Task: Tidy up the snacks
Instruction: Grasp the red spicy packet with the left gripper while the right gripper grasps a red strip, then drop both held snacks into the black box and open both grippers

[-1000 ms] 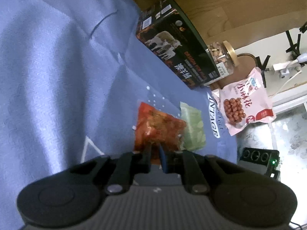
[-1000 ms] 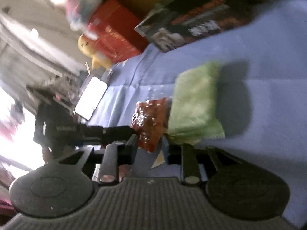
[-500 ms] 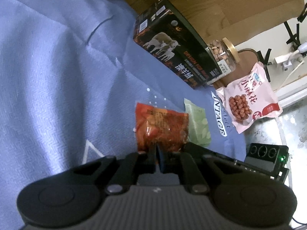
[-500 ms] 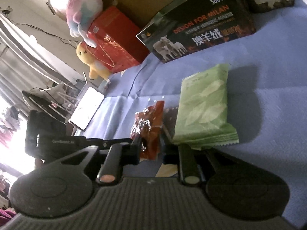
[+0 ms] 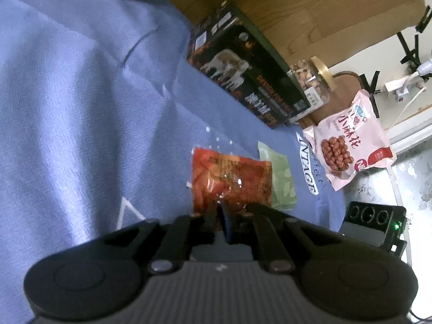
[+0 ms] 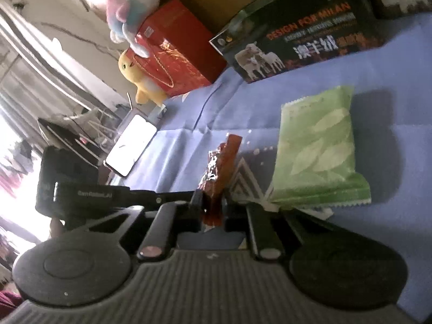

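A red snack packet (image 5: pixel 232 178) hangs just above the blue cloth (image 5: pixel 81 108), lower edge at my left gripper (image 5: pixel 224 216). Its jaws are opening, and a narrow gap shows around that edge. In the right wrist view the red packet (image 6: pixel 220 167) stands on edge between the fingers of my right gripper (image 6: pixel 213 205). Those jaws are closing and the pads touch it. The left gripper's black fingers (image 6: pixel 162 197) reach in from the left. A green packet lies flat beside it (image 5: pixel 280 178) (image 6: pixel 321 145).
A dark box with sheep (image 5: pixel 243 75) stands at the cloth's far edge, with a nut jar (image 5: pixel 310 81) and a pink peanut bag (image 5: pixel 348 145) to its right. A red box (image 6: pixel 167 56), plush toys (image 6: pixel 132 13) and a phone (image 6: pixel 131 145) sit to the left.
The right jaws have closed in around the red packet, which now stands edge-up. The left jaws, shut on it before, have parted slightly. The green packet has not moved.
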Demonstrator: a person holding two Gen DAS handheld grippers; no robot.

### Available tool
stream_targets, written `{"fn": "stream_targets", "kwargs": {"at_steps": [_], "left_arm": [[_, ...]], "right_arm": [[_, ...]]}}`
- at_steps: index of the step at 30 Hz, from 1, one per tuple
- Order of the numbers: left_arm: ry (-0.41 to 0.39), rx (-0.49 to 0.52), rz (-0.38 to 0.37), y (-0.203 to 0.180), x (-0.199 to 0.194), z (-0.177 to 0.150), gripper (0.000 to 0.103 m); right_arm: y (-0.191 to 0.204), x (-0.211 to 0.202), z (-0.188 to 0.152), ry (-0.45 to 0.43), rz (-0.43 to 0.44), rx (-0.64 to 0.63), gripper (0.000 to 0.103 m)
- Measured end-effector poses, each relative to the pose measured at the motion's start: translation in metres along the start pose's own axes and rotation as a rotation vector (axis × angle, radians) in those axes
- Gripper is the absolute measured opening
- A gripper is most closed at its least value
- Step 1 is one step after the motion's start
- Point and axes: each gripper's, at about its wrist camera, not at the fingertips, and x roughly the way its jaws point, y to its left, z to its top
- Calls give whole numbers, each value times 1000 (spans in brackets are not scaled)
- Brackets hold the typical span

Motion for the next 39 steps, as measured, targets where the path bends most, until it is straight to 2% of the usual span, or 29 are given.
{"fn": "stream_targets", "kwargs": {"at_steps": [1,3,5,7,12,14,15,17,18,21,26,30,35,39], "left_arm": [[-21,11,5,-2,-5,0,32],[-69,31,22,-5,-15,0,47],[-95,40,19,-8,-23,0,48],[-101,27,-20,-8,-27,1,52],[-102,33,-89,-18,-26,0,62],[-94,30,-118,-20,-24,0,62],[-93,27,-128,-21,-22,1,59],[-102,36,-145,-25,-20,1,44],[-103,40,-151,-28,-20,2,35],[-113,67,-135,-35,-20,6,31],[-108,94,-129,-45,-14,13,31],[-106,143,-113,-58,-9,30,31],[-144,219,-113,-85,-2,74,33],[-194,277,-63,-105,11,109,33]], "right_arm": [[-2,-2,0,-9,5,8,15],[-5,-9,1,-36,26,36,15],[-10,-16,3,-69,57,69,15],[-14,-22,6,-95,90,96,15],[-20,-26,7,-95,174,154,15],[-20,-27,7,-96,214,170,15],[-20,-27,8,-95,243,177,15],[-18,-29,8,-91,285,179,15],[-16,-29,8,-96,278,166,15],[-12,-30,9,-109,264,150,15],[-14,-35,12,-134,256,139,15],[-12,-40,20,-154,231,112,16],[0,-48,54,-210,178,14,16],[0,-44,91,-277,131,-48,16]]}}
